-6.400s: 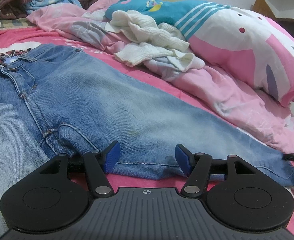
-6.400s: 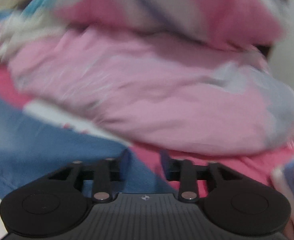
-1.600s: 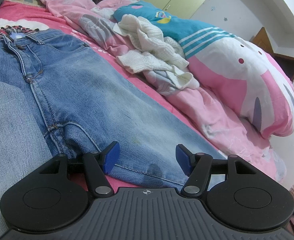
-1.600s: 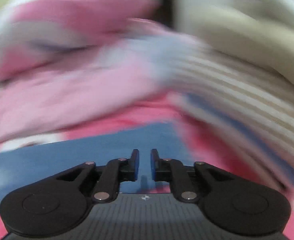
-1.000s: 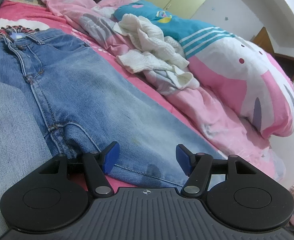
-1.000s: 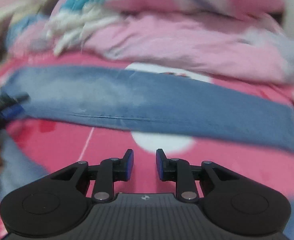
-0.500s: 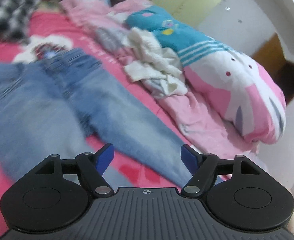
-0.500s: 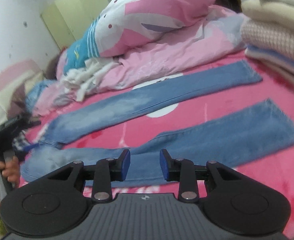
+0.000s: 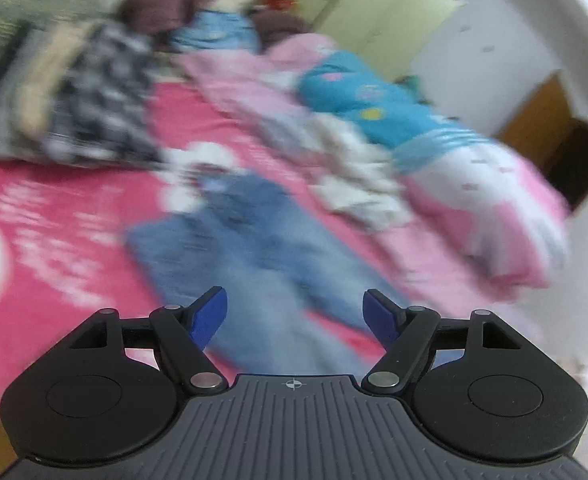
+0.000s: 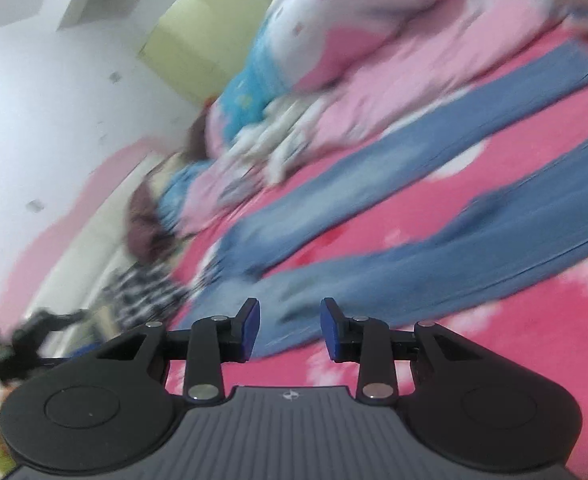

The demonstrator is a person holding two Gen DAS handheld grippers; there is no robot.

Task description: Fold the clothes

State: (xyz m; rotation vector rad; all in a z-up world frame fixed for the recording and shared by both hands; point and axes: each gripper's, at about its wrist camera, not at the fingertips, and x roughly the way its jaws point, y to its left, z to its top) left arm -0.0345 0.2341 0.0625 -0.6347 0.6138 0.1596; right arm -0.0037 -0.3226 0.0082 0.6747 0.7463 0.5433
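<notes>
A pair of blue jeans (image 9: 253, 232) lay spread flat on a bed with a bright pink sheet (image 9: 53, 240), its two legs apart and stretched out side by side in the right wrist view (image 10: 474, 248). The left tongs (image 9: 295, 316) hung above the jeans with their blue pads set wide and nothing between them; their jaws had just been opening. The right tongs (image 10: 289, 330) also hung clear of the cloth near the waist end of the jeans, released with a narrower gap and gripping nothing, their jaws likewise just opened further. Both pictures were blurred. Along the far side of the bed ran a rumpled pink quilt (image 9: 253, 92), with a crumpled white garment (image 9: 354, 176) on it just beside the jeans and a large blue, white and pink pillow (image 9: 454, 160) behind. A black-and-white checked cloth (image 9: 105, 92) sat in a pile near the head of the bed. Pale green cupboard doors (image 9: 374, 12) stood against the white wall. At the left edge of the right wrist view, the dark shape of the other tool (image 10: 25, 344) showed faintly.
</notes>
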